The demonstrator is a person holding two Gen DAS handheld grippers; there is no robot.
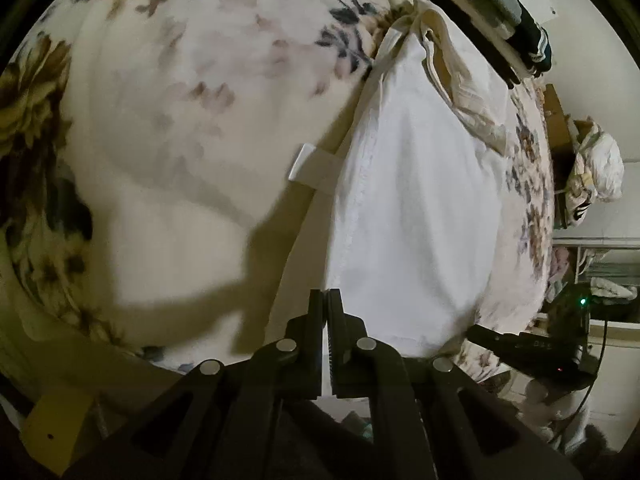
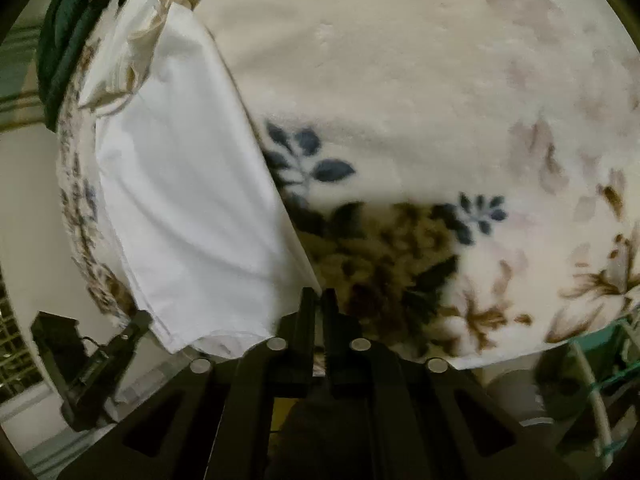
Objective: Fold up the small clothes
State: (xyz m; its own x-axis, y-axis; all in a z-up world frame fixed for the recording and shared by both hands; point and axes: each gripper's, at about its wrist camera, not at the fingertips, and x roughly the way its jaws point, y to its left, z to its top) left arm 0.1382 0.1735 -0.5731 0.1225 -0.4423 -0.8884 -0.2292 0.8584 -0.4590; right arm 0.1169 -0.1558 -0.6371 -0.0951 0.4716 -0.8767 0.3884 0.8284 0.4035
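Garment on blanket, dark pile apparently behind.

The left hand-held gripper points steeply downward, its two black jaws drawn together with barely a slit between them — closed. The right hand-held gripper tilts down at much the same angle, its jaws likewise brought together. In each wrist view the other gripper shows at the lower edge.

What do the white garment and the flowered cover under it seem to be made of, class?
White garment: probably thin woven cotton, matte; it lies smooth with a crisp stitched hem.
Flowered cover: likely plush fleece, soft and fuzzy; its printed leaves have blurred edges and the surface looks nappy, though camera blur leaves this open.
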